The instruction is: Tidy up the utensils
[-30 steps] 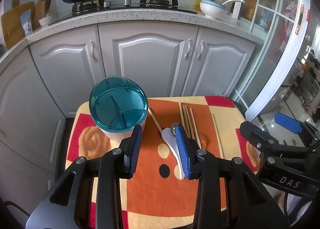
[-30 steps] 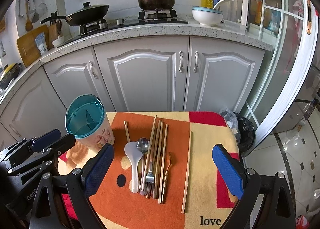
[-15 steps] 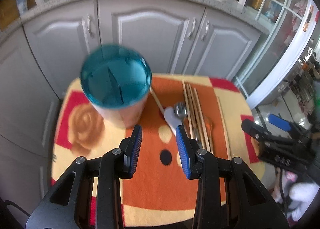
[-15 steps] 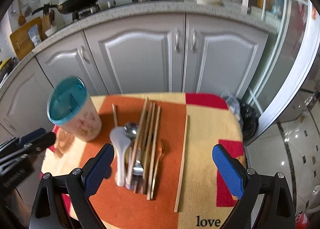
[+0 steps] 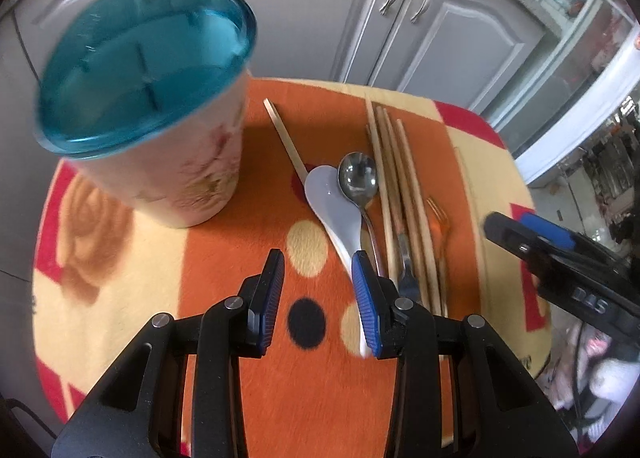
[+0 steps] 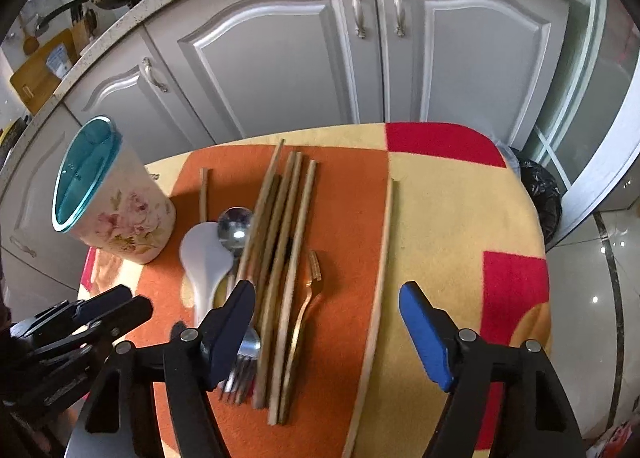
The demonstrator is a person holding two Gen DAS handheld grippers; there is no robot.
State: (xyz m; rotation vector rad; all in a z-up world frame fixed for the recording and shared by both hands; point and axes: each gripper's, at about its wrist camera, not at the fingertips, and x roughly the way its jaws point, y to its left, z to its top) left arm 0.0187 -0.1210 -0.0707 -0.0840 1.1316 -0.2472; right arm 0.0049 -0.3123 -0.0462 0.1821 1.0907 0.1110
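Both grippers lower over utensils [image 6: 280,258]; "DAS" on right gripper [image 5: 592,304].

Glossy metal spoon [image 5: 357,177], wooden chopsticks [image 6: 280,242], fuzzy cloth mat [image 6: 448,218]

Left gripper [image 5: 318,294]: being lowered toward the cloth [image 5: 248,358], jaws unchanged.
Right gripper [image 6: 326,332]: being lowered over the chopsticks [image 6: 280,258], jaws being narrowed, nothing gripped.

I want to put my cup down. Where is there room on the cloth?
Free: the yellow and red part right of the lone chopstick. Also the orange patch below the holder. Crowded: the middle, where white spoon, metal spoon and chopsticks lie together.
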